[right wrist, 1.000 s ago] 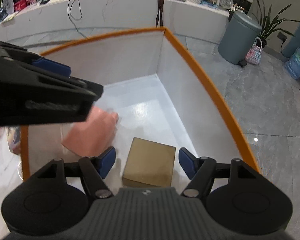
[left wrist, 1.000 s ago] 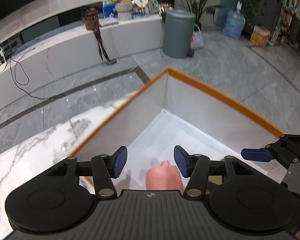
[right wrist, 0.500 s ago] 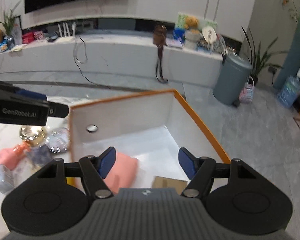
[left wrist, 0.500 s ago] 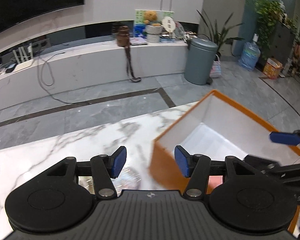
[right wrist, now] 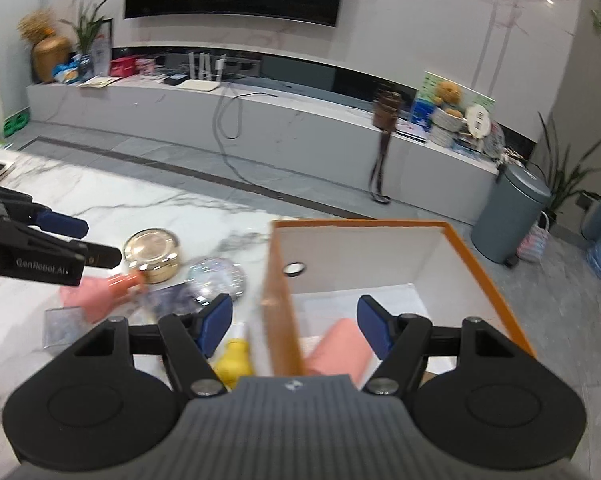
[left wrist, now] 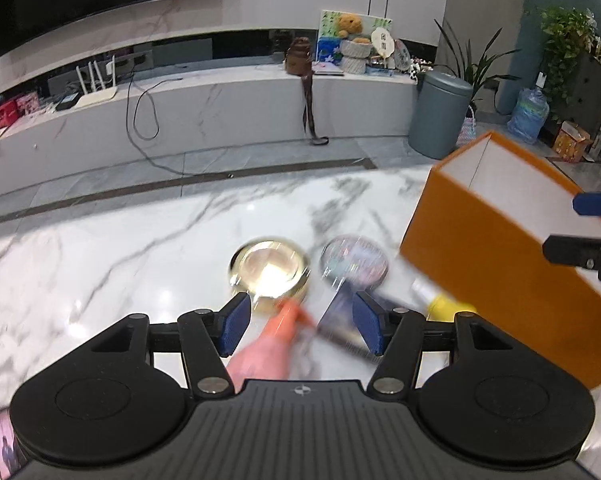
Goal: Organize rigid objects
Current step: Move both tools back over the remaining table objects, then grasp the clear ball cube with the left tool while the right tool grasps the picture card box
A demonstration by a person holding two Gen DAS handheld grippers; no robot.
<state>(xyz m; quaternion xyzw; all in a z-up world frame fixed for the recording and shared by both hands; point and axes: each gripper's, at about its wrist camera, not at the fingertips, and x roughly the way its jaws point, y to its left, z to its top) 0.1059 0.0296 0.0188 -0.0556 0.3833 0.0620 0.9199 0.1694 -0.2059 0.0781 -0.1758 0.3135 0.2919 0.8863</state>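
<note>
The white marble table carries everything here, its grey veins running under a loose cluster of small items. At its right end stands the orange box, open at the top, white inside, with a round hole in its near left wall seen from the right wrist view. A pink block lies on the box floor, close to that left wall.

The left gripper hangs over the cluster with its blue pads spread wide and nothing between them. The right gripper is likewise released, its pads parted and straddling the box's left wall, one pad outside and one over the interior.

On the table left of the box, a round gold tin sits beside a round iridescent disc, the two near each other but apart. In front of them lies a pink bottle-shaped item with an orange neck pointing toward the tin, directly below the left gripper's open jaws. Next to it is a dark blue flat packet, blurred, so its exact kind is hard to tell. A small clear box rests by the pink item's base. A yellow bottle with a white cap lies just beside the orange box's outer wall
</note>
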